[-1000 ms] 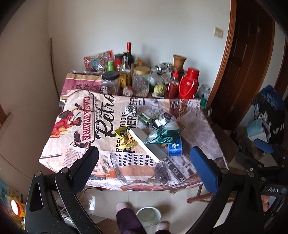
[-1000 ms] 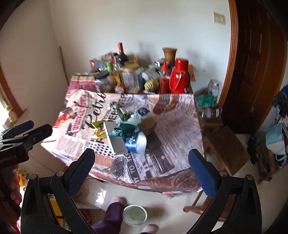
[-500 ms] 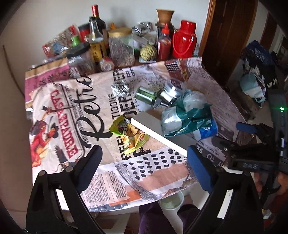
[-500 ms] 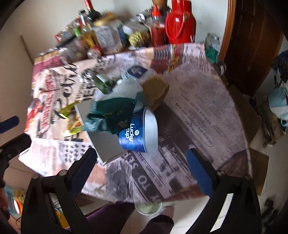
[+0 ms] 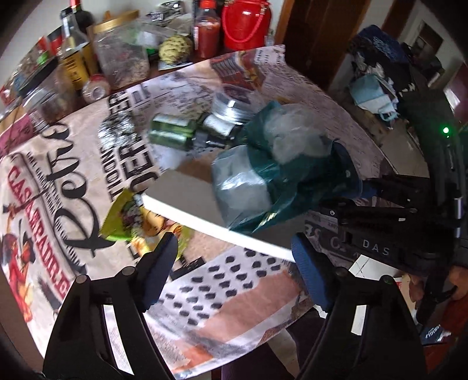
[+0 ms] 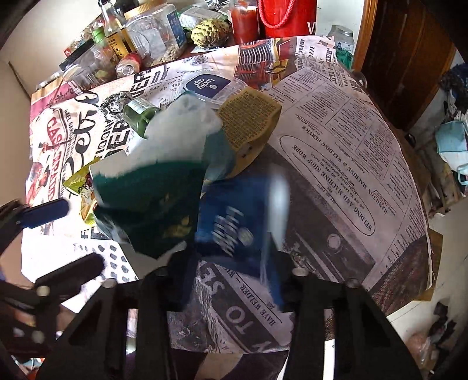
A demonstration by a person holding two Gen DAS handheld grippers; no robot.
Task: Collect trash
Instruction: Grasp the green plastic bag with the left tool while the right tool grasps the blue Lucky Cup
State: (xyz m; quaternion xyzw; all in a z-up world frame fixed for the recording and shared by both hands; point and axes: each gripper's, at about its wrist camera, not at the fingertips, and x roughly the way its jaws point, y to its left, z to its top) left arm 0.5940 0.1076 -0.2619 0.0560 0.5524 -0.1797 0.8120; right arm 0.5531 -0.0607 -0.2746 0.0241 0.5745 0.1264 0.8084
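Trash lies heaped on the printed tablecloth (image 6: 336, 152). My right gripper (image 6: 228, 271) points steeply down, its jaws closing with the blurred blue paper cup (image 6: 234, 222) pressed between them. A dark green plastic bag (image 6: 152, 210) leans against the cup's left side. My left gripper (image 5: 234, 263) hovers open, jaws closing, over the near edge of a flat white box (image 5: 187, 198); nothing is gripped. A yellow-green snack wrapper (image 5: 125, 222) sticks out beside its left finger. Behind lie a green can (image 5: 172, 134), a foil ball (image 6: 115, 102) and a yellow carton (image 6: 248, 122).
Jars (image 5: 122, 55), bottles and a red flask (image 5: 245, 23) crowd the table's back edge. A clear lidded tub (image 6: 210, 84) sits behind the heap. A wooden door (image 6: 409, 58) and floor clutter are on the right. The table's near edge drops off just below both grippers.
Both grippers came down and in close over the trash heap. The right jaws narrowed sharply around the blue cup. The left jaws narrowed a little over the white box.
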